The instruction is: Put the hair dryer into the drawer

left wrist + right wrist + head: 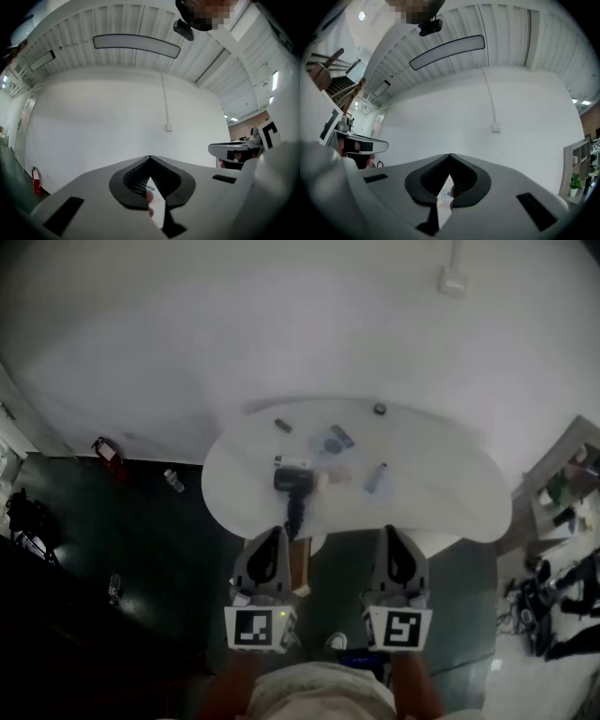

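The black hair dryer lies on the round white table, left of its middle, and its dark cord trails toward the near edge. Both grippers hang level in front of that edge, off the table. My left gripper is just short of the cord's end, with its jaws together and nothing between them. My right gripper is farther right, also shut and empty. No drawer shows clearly; a brownish piece sits under the table's near edge.
Small items lie on the table: a slim bottle, a bluish object, a dark stick, a round cap. A fire extinguisher stands on the dark floor at the left. A cluttered shelf is at the right.
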